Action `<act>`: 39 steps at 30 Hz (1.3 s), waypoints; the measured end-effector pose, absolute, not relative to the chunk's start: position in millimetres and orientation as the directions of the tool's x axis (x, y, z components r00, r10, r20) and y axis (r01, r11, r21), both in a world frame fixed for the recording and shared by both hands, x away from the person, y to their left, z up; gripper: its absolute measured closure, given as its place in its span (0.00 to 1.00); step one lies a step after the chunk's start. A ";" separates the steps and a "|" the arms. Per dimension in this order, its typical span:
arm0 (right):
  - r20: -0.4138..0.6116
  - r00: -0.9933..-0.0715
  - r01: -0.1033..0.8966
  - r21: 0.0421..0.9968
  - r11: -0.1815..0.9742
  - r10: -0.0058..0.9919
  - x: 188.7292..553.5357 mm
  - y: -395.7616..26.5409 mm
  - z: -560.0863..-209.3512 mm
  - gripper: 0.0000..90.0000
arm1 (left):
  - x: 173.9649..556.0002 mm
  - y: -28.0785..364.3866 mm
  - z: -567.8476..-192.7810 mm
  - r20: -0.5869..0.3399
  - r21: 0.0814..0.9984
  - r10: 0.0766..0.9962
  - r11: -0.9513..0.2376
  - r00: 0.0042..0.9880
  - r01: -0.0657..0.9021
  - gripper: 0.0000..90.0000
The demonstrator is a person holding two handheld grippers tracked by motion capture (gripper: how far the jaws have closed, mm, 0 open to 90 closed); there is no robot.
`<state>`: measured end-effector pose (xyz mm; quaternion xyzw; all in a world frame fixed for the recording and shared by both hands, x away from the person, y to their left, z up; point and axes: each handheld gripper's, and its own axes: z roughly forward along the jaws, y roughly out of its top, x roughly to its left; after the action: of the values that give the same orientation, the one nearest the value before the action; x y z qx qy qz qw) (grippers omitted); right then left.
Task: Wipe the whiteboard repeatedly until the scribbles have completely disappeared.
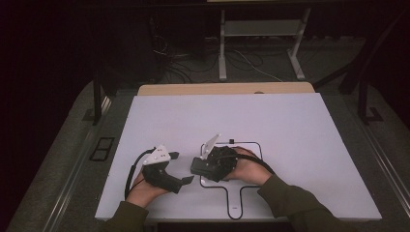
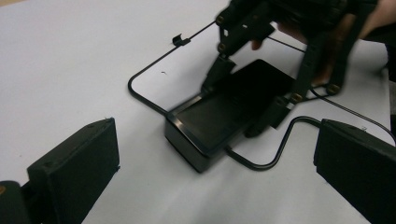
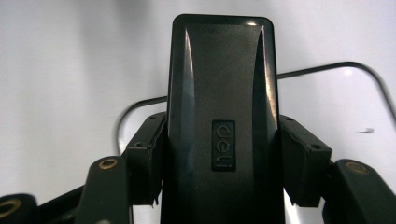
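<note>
The right gripper point(image 1: 197, 166) clamps a black box point(image 2: 224, 112) by its long sides, low over the outline point(image 1: 256, 145) drawn on the table point(image 1: 290, 125). The box looks rigid and glossy (likely slippery), so mid-length flanks seem the best hold. The left gripper point(image 1: 186, 180), just left of the outline, gapes wide, empty.

Both forearms wear dark olive sleeves point(image 1: 290, 200), and each hand grips a black gripper, left gripper point(image 1: 181, 169) and right gripper point(image 1: 203, 166), topped by a pale grey three-cornered plate point(image 1: 158, 154), trailing a black cable point(image 1: 131, 171), with brass-coloured screws point(image 3: 108, 163) at the jaw joints.
</note>
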<state>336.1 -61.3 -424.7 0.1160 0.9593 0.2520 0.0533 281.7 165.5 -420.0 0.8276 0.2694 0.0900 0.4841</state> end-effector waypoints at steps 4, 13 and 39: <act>-0.047 -0.957 0.226 0.503 0.834 0.287 354.3 -64.0 -425.5 0.43 | 282.2 166.1 -419.8 -0.108 0.851 0.531 -0.388 0.841 0.354 0.00; -0.041 -0.932 0.288 0.516 0.807 0.359 386.7 -67.7 -427.1 0.43 | 282.0 166.2 -419.9 -0.109 0.850 0.531 -0.389 0.840 0.356 0.00; -0.016 -0.977 0.176 0.491 0.853 0.211 312.7 -66.4 -424.2 0.43 | 281.9 166.3 -419.3 -0.106 0.851 0.531 -0.389 0.841 0.353 0.00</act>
<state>312.7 -66.4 -424.2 0.1005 0.9620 0.2515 0.0347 281.9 166.3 -419.3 0.8282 0.2668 0.0923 0.4842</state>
